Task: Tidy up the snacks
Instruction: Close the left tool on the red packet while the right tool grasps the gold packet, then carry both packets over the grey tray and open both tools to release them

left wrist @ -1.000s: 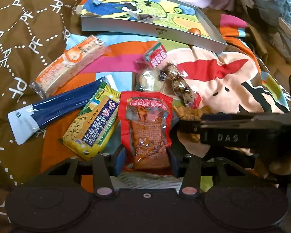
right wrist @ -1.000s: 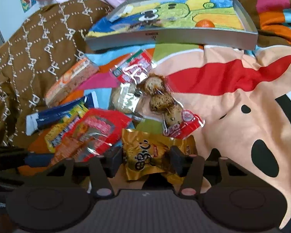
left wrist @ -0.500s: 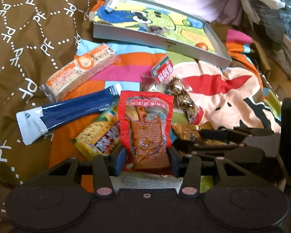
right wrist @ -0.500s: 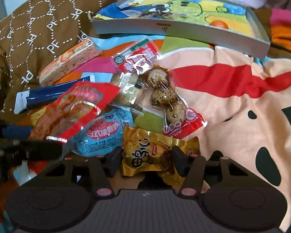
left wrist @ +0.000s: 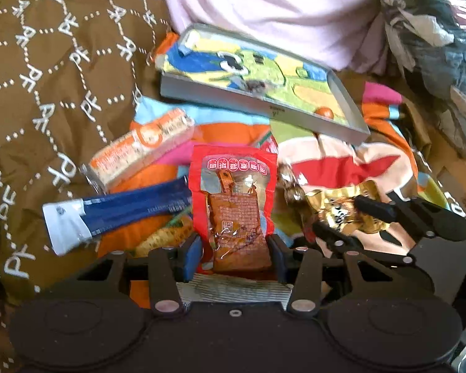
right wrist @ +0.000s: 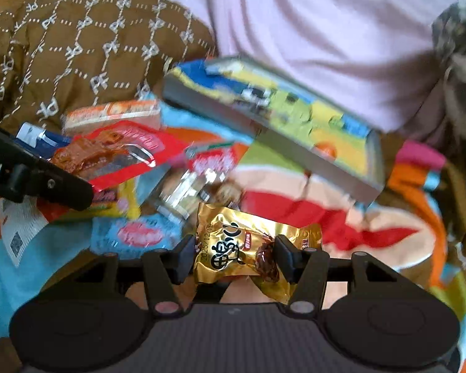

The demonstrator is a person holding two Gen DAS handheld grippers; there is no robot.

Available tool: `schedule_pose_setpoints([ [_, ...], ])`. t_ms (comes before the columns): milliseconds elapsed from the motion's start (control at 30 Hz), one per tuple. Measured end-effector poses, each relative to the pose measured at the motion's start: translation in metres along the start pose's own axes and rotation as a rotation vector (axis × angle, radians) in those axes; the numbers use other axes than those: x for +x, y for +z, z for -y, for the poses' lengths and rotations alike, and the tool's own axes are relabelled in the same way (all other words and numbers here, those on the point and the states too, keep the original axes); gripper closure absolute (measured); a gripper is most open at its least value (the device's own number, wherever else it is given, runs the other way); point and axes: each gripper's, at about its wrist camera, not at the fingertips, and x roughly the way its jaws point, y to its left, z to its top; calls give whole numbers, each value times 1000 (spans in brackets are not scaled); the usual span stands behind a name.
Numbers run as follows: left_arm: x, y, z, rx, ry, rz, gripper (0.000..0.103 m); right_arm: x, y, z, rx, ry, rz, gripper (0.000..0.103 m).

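Sitting clamped between the left tool pads: red packet.

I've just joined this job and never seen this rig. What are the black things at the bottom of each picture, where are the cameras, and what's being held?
No robot here: a person holds one pair of tongs in each hand, with a camera on each looking forward along its fingers. The left tongs grip a red snack packet. The right tongs grip a gold snack packet, and also show at the right of the left view. More snacks lie on a colourful blanket, including an orange bar and a blue packet. Behind them sits a shallow tray.
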Motion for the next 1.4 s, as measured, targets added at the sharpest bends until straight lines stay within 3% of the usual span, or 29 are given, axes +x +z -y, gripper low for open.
schedule_pose_setpoints([
  [400, -6, 42, 17, 75, 75, 184, 55, -2, 22, 19, 13, -180, 254, 43],
  [567, 8, 71, 27, 36, 68, 235, 55, 8, 26, 33, 49, -221, 317, 43],
  [967, 78, 151, 68, -18, 46, 310, 55, 60, 37, 101, 267, -274, 337, 43],
  [1400, 162, 184, 85, 13, 98, 214, 55, 107, 48, 119, 310, -190, 298, 42],
])
